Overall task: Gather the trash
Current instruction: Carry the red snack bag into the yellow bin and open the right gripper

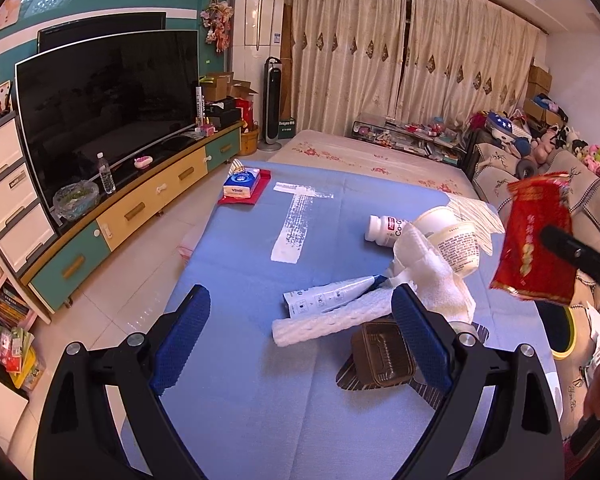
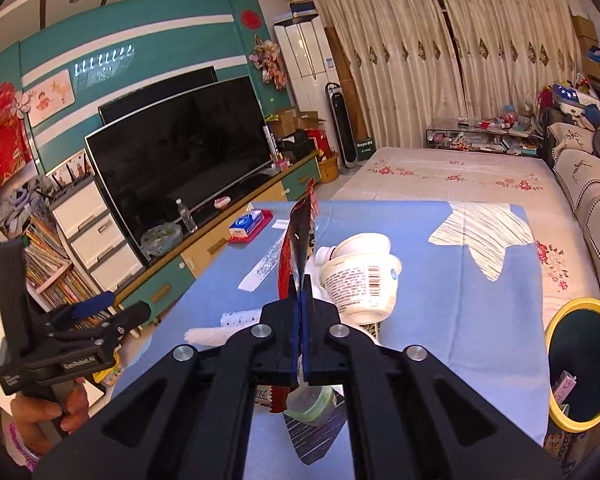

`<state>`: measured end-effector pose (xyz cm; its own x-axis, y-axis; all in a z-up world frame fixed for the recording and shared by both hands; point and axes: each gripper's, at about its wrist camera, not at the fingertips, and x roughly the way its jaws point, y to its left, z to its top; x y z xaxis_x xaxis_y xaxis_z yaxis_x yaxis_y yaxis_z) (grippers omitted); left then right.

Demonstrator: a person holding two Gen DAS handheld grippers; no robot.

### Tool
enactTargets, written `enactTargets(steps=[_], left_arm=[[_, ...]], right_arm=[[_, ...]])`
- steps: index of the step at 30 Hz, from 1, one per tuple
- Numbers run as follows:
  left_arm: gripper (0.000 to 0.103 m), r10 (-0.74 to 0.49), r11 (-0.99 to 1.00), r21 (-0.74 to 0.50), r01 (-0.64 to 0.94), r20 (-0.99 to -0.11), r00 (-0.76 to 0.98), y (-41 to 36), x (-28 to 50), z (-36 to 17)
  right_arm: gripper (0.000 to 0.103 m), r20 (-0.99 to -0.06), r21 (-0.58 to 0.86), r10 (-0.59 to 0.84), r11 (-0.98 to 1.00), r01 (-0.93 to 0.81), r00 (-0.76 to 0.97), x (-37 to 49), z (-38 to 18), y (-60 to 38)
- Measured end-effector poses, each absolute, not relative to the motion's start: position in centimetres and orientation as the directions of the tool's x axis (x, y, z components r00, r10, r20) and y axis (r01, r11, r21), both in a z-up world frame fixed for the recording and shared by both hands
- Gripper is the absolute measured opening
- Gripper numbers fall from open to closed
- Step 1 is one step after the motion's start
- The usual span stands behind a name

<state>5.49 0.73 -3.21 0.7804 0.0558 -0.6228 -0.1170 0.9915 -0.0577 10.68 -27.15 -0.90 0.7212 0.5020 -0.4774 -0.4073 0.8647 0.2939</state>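
Note:
My right gripper (image 2: 302,288) is shut on a red snack wrapper (image 2: 298,240), held edge-on above the blue cloth; the left wrist view shows that red wrapper (image 1: 534,240) hanging flat in the air at the right. My left gripper (image 1: 300,308) stands open low over the cloth, nothing between its fingers. Ahead of it lie a crumpled white paper towel (image 1: 420,280), a flattened tube (image 1: 328,296), a brown plastic tray (image 1: 380,354), a white pill bottle (image 1: 386,230) and stacked paper cups (image 2: 360,280). A yellow-rimmed bin (image 2: 580,360) stands at the right of the table.
The blue cloth (image 1: 260,360) covers a table; a tissue pack (image 1: 242,182) on a red mat lies at its far left corner. A TV (image 1: 108,108) on a low cabinet runs along the left. A sofa (image 2: 592,208) stands at the right and a flowered bed cover lies behind.

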Motion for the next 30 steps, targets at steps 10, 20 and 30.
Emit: enactTargets(steps=[10, 20, 30], left_arm=[[0.091, 0.039, 0.996, -0.041, -0.083, -0.632, 0.774, -0.9, 6.1, -3.4], [0.091, 0.007, 1.000, -0.019, -0.025, -0.642, 0.767, -3.2, 7.4, -3.9], [0.091, -0.027, 0.999, 0.018, 0.051, -0.651, 0.759, -6.5, 8.3, -4.0]], right_arm=[[0.001, -0.450, 0.285, 0.353, 0.927, -0.243, 0.820, 11.0, -0.4, -34.4], [0.001, -0.652, 0.239, -0.018, 0.944, 0.228, 0.758, 14.6, -9.6, -49.1], [0.002, -0.791, 0.163, -0.124, 0.901, 0.402, 0.600, 17.7, -17.2, -54.7]])
